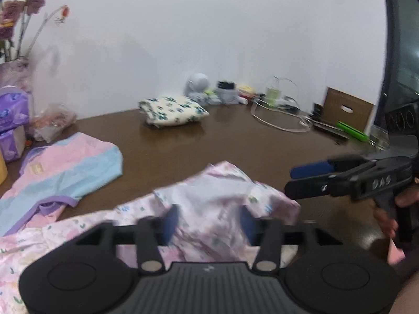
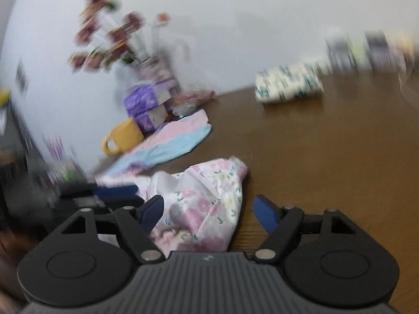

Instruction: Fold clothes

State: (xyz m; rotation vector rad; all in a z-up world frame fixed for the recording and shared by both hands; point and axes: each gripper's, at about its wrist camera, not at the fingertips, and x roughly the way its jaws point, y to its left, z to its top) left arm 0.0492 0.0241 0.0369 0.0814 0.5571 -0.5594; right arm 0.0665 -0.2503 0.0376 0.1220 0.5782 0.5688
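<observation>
A crumpled pink floral garment (image 1: 209,204) lies on the brown table (image 1: 235,141), also in the right wrist view (image 2: 204,198). My left gripper (image 1: 208,222) is open just above it, the cloth between its blue pads (image 1: 171,222). My right gripper (image 2: 209,209) is open over the garment's right part; it also shows in the left wrist view (image 1: 301,180) at the right, jaws apart. A pink and blue striped garment (image 1: 65,170) lies flat at the left. A folded white and teal patterned garment (image 1: 172,111) sits at the back.
Purple tissue packs (image 1: 13,115), a flower vase (image 1: 15,52) and a yellow mug (image 2: 123,136) stand at the left. Small bottles, a cable (image 1: 280,120), a cardboard box (image 1: 345,110) and a green item (image 1: 352,130) line the back right.
</observation>
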